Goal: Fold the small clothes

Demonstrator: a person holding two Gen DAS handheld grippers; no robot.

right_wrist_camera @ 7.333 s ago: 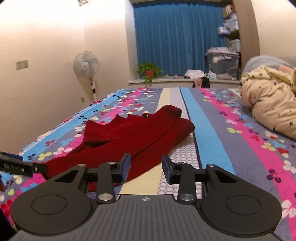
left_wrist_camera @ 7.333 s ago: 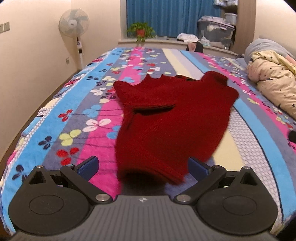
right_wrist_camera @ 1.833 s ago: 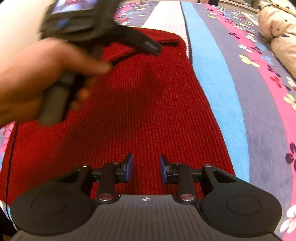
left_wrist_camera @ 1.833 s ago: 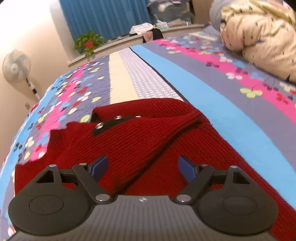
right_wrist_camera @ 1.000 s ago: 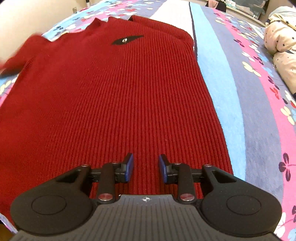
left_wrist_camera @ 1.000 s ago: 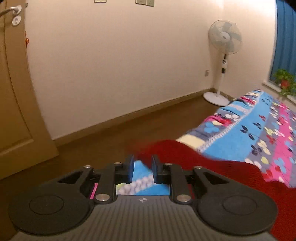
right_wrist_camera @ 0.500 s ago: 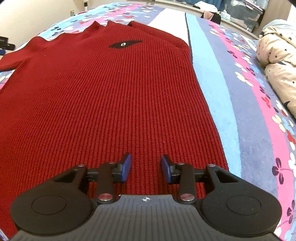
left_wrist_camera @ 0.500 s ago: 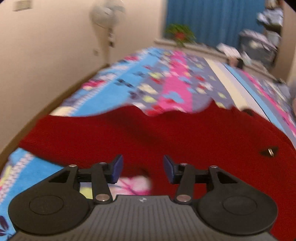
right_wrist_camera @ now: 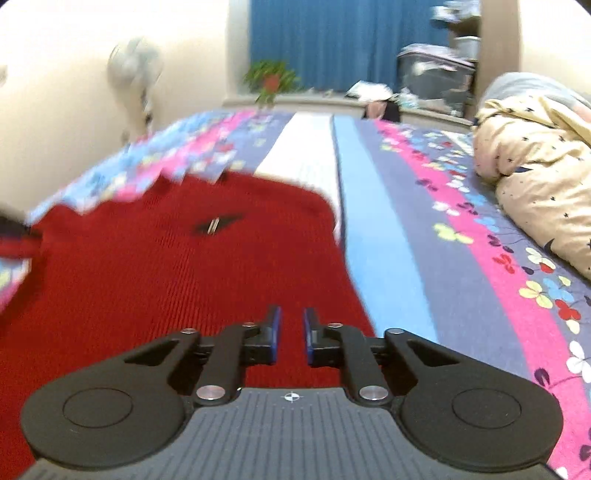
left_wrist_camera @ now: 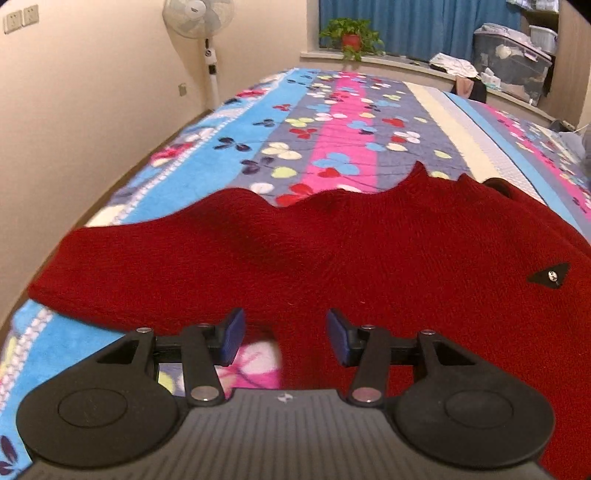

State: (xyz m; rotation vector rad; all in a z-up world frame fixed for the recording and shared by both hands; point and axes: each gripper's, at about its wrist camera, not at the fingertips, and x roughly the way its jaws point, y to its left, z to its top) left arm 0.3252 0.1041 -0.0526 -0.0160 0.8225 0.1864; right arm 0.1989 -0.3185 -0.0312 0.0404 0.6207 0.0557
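Observation:
A dark red knit sweater lies spread flat on the flowered bedspread, one sleeve stretched out to the left. A small black triangular tag sits on its chest. My left gripper is open and empty, low over the sweater's armpit edge near the sleeve. In the right wrist view the sweater fills the lower left. My right gripper hovers over its lower right part with the jaws nearly closed, a narrow gap between them, holding nothing.
A cream star-patterned duvet is bunched at the right of the bed. A standing fan is by the left wall. A potted plant and storage boxes sit on the sill before blue curtains.
My left gripper has opened wider and settled near the sleeve and armpit. My right gripper has narrowed its jaws and tilted up, so the view blurs and shows more of the room.

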